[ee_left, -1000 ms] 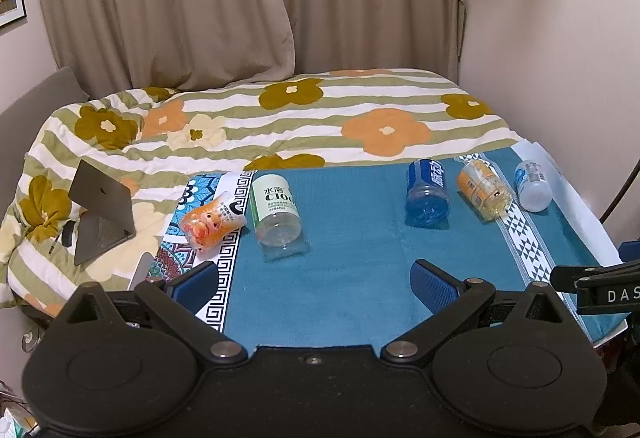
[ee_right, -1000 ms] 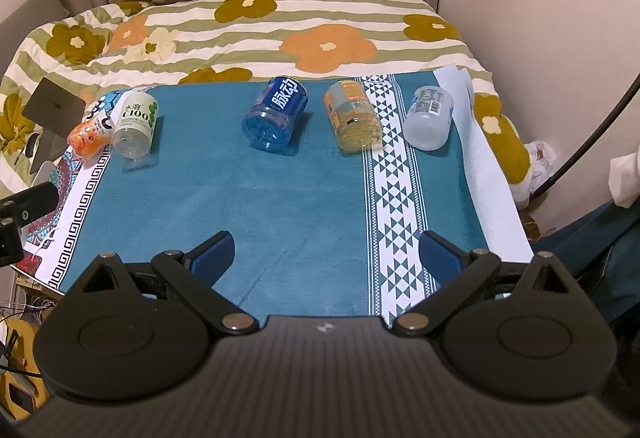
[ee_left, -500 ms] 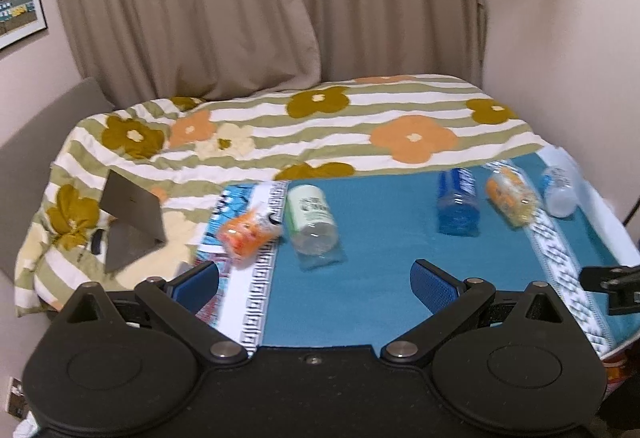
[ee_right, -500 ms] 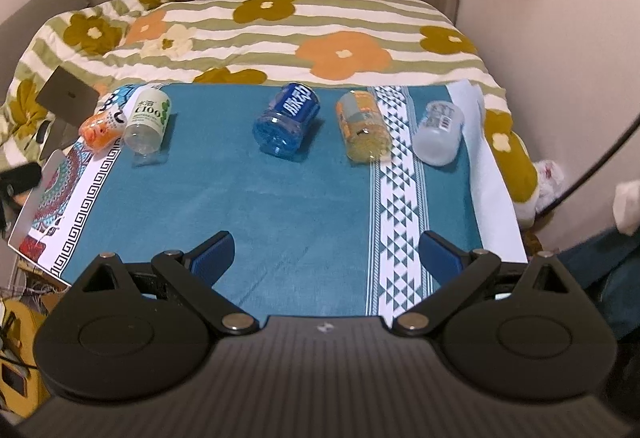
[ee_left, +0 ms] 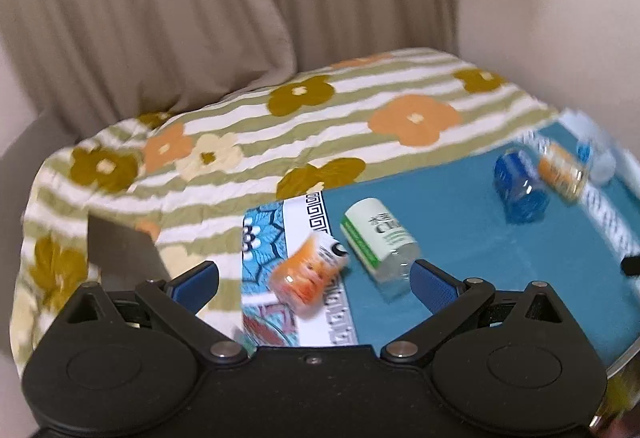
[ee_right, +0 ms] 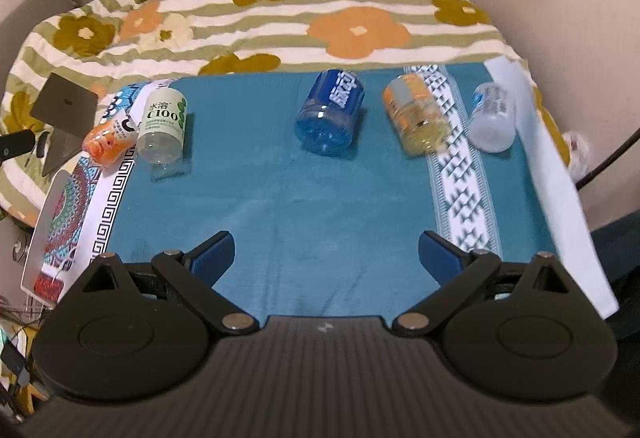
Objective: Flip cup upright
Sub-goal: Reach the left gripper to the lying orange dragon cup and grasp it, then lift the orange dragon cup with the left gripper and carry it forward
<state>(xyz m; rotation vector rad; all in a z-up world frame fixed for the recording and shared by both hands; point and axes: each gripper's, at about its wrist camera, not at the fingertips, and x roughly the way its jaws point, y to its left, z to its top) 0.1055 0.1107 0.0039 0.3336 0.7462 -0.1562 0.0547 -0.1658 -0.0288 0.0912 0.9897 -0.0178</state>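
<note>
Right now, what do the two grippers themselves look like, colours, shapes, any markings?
Both match: the left gripper and right gripper have matte black bodies with two round discs, angled black linkage arms with silver pivot pins, and blue textured finger pads. The right body is ribbed, with a faint small mark.

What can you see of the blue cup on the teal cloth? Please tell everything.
The blue cup looks like clear blue plastic, cut from a bottle, with a blue label in white characters. It lies on its side on the teal cloth, one end toward the camera, between the C100 cup and the orange cup, touching neither. No tool touches it.
</note>
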